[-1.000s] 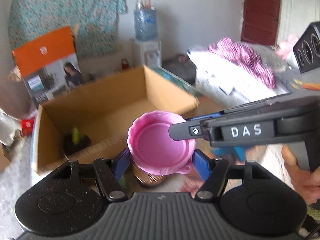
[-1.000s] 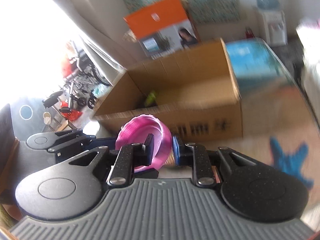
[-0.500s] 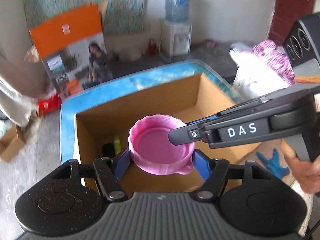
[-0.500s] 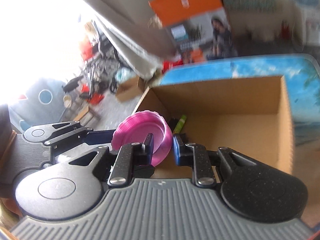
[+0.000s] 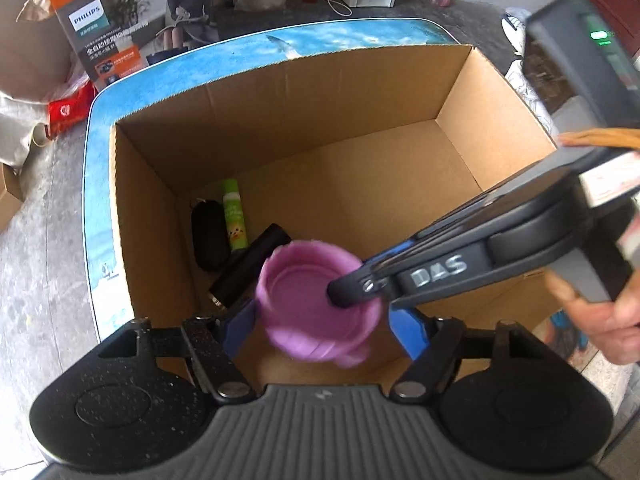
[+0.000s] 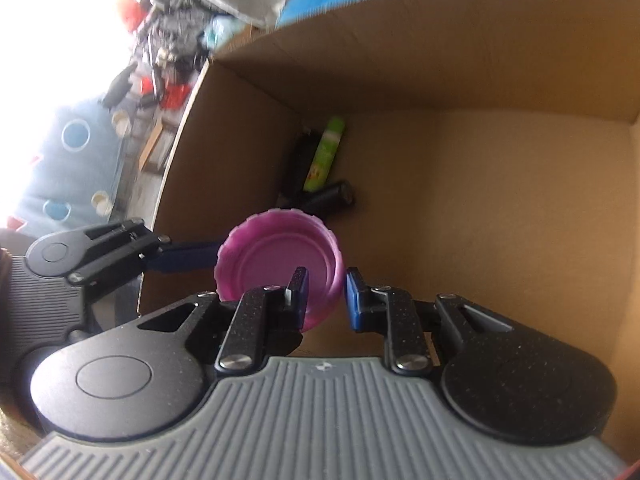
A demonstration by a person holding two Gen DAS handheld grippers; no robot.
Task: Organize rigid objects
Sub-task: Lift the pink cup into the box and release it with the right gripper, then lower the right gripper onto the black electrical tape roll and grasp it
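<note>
"PHILIPS" stands in white letters on a teal panel of the orange and grey product box point(image 5: 116, 36) leaning beyond the far left corner of the blue table point(image 5: 192, 76). Below that panel the same box carries lines of Chinese characters, too small to make out. The letters "DAS" are printed in white on the side of the right gripper point(image 5: 352, 292), blurred but legible, in the left wrist view. The green tube point(image 5: 234, 220) lying in the cardboard box point(image 5: 320, 128) bears a small yellow cartoon figure; its lettering cannot be read.

Pink cup point(image 5: 316, 300) motion-blurred, black cylinder point(image 5: 248, 268) partly hidden behind it, printed box point(image 5: 116, 20) cropped
</note>
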